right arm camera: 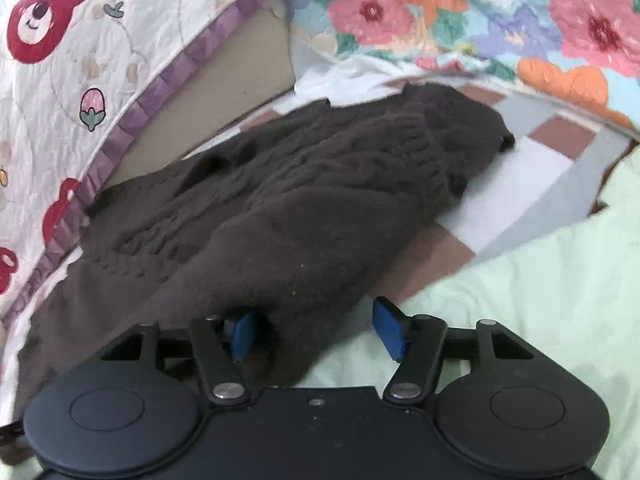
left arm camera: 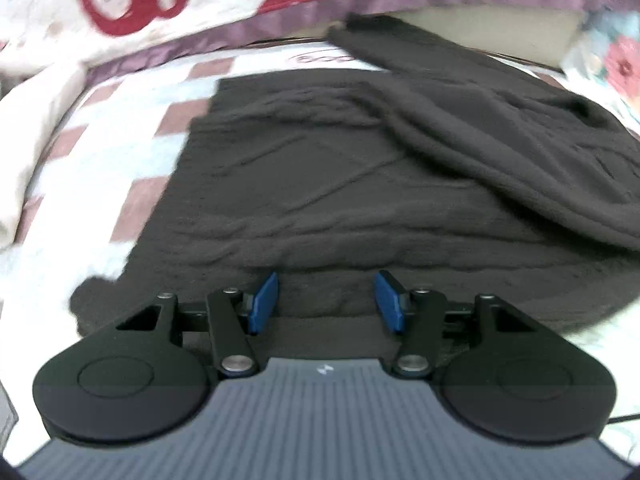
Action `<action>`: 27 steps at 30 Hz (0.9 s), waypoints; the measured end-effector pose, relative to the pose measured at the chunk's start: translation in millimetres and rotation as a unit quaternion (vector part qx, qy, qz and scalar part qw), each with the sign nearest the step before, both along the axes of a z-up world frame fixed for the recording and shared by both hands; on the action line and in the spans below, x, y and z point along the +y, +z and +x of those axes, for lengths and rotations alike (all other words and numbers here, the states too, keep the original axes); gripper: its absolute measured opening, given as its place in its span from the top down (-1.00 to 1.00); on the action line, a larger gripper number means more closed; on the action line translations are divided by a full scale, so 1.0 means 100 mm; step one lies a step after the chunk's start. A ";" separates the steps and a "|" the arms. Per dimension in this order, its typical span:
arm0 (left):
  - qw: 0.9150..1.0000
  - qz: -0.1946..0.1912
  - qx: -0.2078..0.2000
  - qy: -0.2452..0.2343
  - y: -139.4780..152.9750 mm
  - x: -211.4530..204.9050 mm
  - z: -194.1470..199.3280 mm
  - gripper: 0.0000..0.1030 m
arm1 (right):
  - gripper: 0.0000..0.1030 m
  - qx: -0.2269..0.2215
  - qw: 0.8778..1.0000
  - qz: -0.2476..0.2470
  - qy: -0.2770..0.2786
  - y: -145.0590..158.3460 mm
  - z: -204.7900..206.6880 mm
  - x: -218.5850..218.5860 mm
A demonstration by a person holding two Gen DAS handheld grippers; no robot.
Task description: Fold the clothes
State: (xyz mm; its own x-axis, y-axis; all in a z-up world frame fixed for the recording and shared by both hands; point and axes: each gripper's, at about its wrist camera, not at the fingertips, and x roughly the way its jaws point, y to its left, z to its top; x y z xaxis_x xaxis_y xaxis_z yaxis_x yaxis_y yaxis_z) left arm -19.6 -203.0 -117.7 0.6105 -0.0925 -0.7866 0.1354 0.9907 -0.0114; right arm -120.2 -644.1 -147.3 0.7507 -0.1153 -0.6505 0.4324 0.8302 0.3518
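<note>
sweater (left arm camera: 320, 184): spreads ahead of your left gripper (left arm camera: 326, 300), hem nearest
sleeve (right arm camera: 256, 264): runs away from your right gripper (right arm camera: 316, 330)
jaws: both apart, gripping nothing

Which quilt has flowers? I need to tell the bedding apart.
The floral quilt, with pink and orange blooms on pale blue. The bear quilt is white with red bears and purple trim.
</note>
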 end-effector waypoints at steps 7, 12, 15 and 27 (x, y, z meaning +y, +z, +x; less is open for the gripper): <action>0.995 0.027 0.031 0.094 0.21 0.58 -0.02 -0.15 | 0.66 -0.030 0.984 -0.171 0.034 0.77 -0.35 0.35; 0.983 -0.027 0.062 0.171 0.15 1.10 0.06 -0.17 | 0.66 0.079 0.989 -0.126 0.025 0.41 -0.45 0.16; 0.974 -0.071 0.070 0.204 0.12 1.25 0.10 -0.17 | 0.64 0.082 0.994 -0.072 0.007 0.25 -0.49 0.03; 0.966 -0.127 0.071 0.212 0.12 1.26 0.07 -0.41 | 0.56 0.068 0.995 -0.072 0.015 0.23 -0.57 0.01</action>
State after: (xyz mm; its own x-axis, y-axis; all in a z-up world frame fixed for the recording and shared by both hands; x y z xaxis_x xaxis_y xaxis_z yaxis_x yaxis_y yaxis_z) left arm -12.7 -76.7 -105.9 0.5237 -0.0579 -0.8500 -0.3037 0.9194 -0.2497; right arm -176.7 -643.0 -124.0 0.6621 -0.1942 -0.7239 0.4423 0.8809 0.1683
